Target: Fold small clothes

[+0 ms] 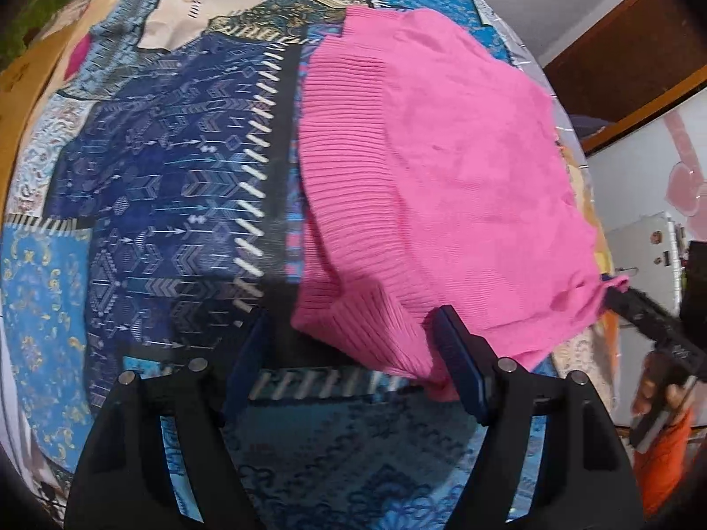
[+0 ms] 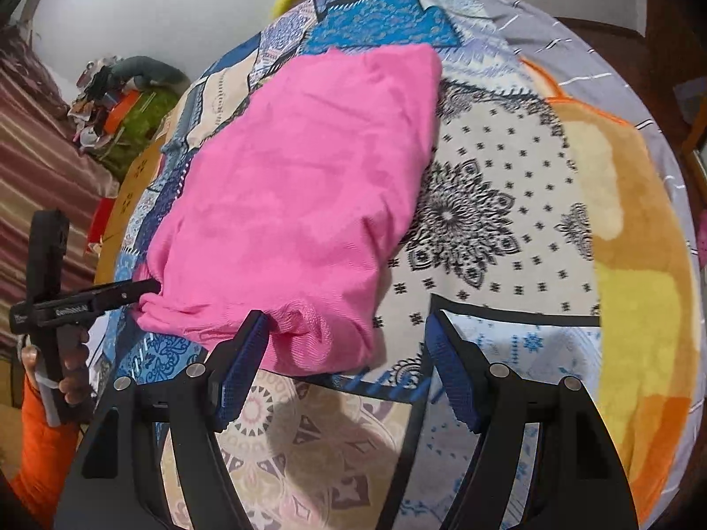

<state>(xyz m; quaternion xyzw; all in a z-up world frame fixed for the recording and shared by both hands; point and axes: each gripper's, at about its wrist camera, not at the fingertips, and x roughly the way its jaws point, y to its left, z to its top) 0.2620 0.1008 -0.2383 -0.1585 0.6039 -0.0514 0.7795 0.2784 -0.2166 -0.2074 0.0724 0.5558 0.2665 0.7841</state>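
A pink knit sweater [image 1: 446, 176] lies folded on the patchwork bedspread; it also shows in the right wrist view [image 2: 305, 194]. My left gripper [image 1: 353, 340] is open, its fingers wide apart, with the sweater's ribbed corner lying between them and against the right finger [image 1: 459, 366]. My right gripper [image 2: 347, 344] is open at the sweater's near edge, its left finger [image 2: 243, 362] touching the pink cloth. In the left wrist view the right gripper's tip [image 1: 618, 298] sits at the sweater's far corner. In the right wrist view the left gripper's tip [image 2: 146, 287] touches the sweater's left corner.
The patchwork bedspread [image 1: 168, 168] covers the bed. An orange and yellow fleece blanket [image 2: 636, 265] lies on the right. A pile of clutter [image 2: 115, 101] sits beyond the bed's left side. A striped curtain [image 2: 35, 154] hangs at far left.
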